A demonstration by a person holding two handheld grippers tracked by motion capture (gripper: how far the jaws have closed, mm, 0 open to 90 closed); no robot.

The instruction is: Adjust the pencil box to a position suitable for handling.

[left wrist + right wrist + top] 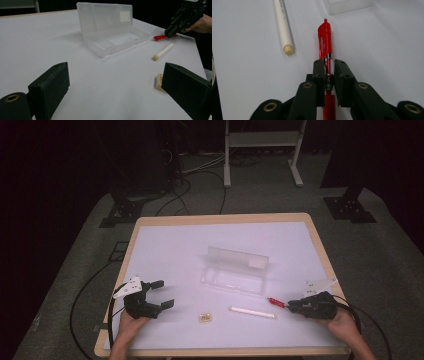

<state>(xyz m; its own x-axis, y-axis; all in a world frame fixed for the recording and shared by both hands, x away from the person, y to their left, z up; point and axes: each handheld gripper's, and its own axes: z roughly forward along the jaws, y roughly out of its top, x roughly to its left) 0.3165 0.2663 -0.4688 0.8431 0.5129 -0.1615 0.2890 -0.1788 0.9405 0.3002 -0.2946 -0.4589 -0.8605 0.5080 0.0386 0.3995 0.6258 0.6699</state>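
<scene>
1. Right gripper (328, 75): jaws clamped on the red pen (325, 40), which lies on the table (165, 245) near the open clear case (235, 270).
2. Left gripper (161, 294): jaws spread wide, holding nothing.
3. White pen (252, 312): just beside the red pen.

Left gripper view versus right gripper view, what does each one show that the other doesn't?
Left gripper view alone: the open clear case with its lid up, the small beige eraser by its own open tool, and the hand holding the right tool.
Right gripper view alone: black pads pressed on the barrel.
Both: the red pen, the white stick, the white table.
</scene>
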